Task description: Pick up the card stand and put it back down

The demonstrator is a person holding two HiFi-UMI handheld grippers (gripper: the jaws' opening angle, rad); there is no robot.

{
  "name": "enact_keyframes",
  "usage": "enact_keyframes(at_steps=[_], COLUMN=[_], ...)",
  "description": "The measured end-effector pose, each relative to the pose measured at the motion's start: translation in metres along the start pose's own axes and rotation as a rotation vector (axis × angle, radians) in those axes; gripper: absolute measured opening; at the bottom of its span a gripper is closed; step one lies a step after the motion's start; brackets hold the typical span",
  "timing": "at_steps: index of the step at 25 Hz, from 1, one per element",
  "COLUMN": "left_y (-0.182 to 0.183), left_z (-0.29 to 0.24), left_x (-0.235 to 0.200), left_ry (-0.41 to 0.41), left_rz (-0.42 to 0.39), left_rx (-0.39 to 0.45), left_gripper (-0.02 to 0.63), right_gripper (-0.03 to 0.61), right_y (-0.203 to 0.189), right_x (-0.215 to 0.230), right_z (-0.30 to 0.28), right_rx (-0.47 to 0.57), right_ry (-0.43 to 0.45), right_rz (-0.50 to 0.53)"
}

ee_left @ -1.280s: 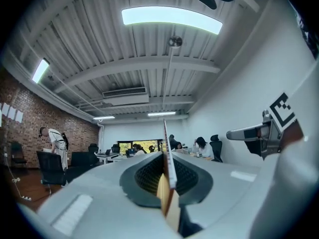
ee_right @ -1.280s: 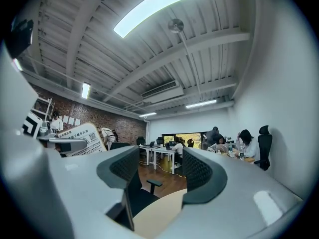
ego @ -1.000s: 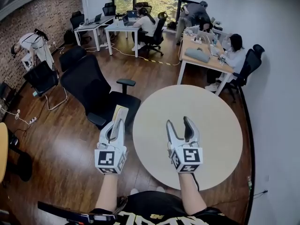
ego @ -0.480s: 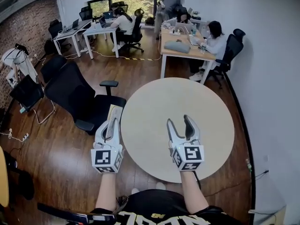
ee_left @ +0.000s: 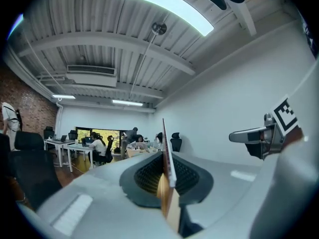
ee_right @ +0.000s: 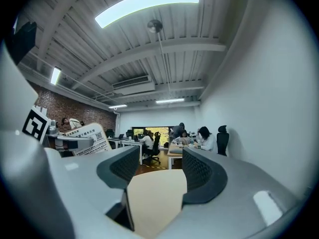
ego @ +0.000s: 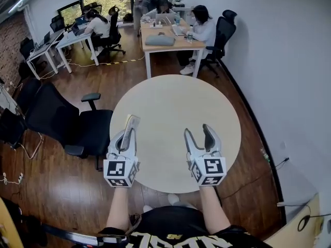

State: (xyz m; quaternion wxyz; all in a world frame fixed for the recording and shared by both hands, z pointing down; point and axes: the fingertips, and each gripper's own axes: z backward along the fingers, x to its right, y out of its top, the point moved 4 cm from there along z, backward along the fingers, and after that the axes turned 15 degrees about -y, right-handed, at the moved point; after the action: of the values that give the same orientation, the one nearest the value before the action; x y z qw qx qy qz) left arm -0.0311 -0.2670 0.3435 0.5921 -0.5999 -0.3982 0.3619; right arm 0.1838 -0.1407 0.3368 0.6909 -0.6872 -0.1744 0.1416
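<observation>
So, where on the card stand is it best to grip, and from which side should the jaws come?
Take the card stand by one end, a pad on each flat face, coming at it edge-on. It is a thin flat panel, so probably only the faces give the pads a surface. The left gripper is shut on it in just this way.

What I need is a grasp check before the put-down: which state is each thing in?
Left gripper: jaws shut on the card stand.
Card stand: clamped edge-on, held up off the table.
Right gripper: jaws open, nothing between them.
</observation>
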Motion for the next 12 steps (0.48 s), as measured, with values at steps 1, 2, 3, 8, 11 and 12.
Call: enact_keyframes(at_steps=[1, 2, 3, 8, 11, 12], left_y=[-0.004, -0.008, -0.012, -0.029, -0.037, -0.041], left_z=[-0.010, -0.018, -0.025, -0.063, -0.086, -0.094], left_x=[0.004, 0.008, 0.012, 0.027, 0.027, 0.025], left_ry=[-0.018, -0.038, -0.060, -0.145, -0.182, -0.195], left_rz=[0.010, 0.020, 0.030, 0.050, 0.035, 0.028], left_rx=[-0.014, -0.027, -0.039, -0.088, -0.122, -0.136], left_gripper=[0.018, 0.018, 0.018, 0.018, 0.017, 0.018], right_gripper=[0.276, 0.276, 0.276, 0.275, 0.275, 0.273], right_y=[-0.002, -0.005, -0.008, -0.029, -0.042, -0.047], right_x=[0.009, 0.017, 0.024, 0.058, 0.073, 0.077], right_z=[0.002, 0.004, 0.008, 0.016, 0.016, 0.014], right_rx=[-0.006, -0.014, -0.023, -0.088, -0.132, -0.146], right_ry=[-0.020, -0.040, -0.059, -0.127, -0.147, -0.150], right_rz=[-0.001, -0.002, -0.003, -0.019, -0.033, -0.039])
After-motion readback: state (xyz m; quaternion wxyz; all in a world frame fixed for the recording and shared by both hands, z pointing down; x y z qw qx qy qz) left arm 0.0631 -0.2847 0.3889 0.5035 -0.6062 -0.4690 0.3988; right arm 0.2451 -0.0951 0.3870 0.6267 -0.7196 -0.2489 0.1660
